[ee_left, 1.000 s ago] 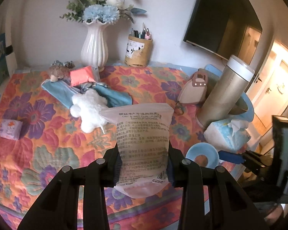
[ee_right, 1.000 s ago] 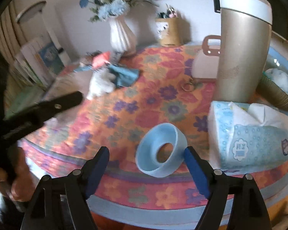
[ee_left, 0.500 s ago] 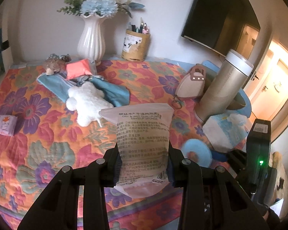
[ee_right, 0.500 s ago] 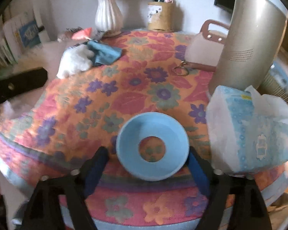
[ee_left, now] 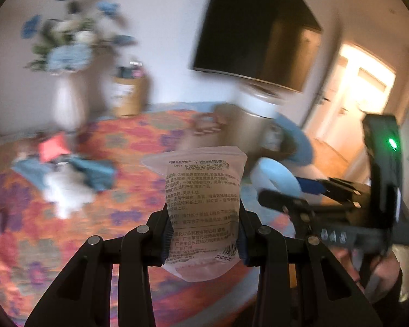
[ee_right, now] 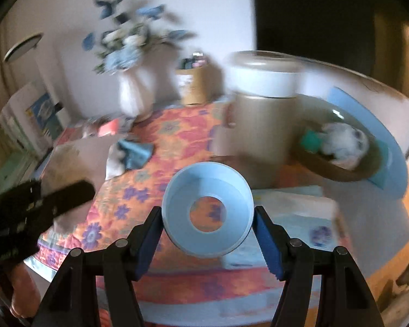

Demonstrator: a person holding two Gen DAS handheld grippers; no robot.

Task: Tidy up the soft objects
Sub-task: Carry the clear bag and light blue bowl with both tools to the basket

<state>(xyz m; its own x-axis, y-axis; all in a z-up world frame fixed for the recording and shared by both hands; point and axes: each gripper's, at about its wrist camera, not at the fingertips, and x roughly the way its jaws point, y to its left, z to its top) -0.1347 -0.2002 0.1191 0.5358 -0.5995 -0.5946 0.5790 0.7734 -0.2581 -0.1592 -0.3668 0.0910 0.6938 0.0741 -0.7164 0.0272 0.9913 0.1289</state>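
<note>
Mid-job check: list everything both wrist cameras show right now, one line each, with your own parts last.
makeup sponge packet: 1, translucent white, clamped in the left gripper
ring: 1, light blue, clamped in the right gripper, off the table
tablecloth: 1, orange floral, covers the table
vase of flowers: 1, white, blue blooms, far edge
pen holder: 1, tan, beside vase
tall canister: 1, beige, white lid, right of centre
basket: 1, brown, holds a white plush and a teal item
tissue pack: 1, pale blue, near edge
pile of soft items: several, white, blue, coral, far left; blurred
screen: 1, black, on the wall
left gripper: 1, black
right gripper: 1, black, blue pads
</note>
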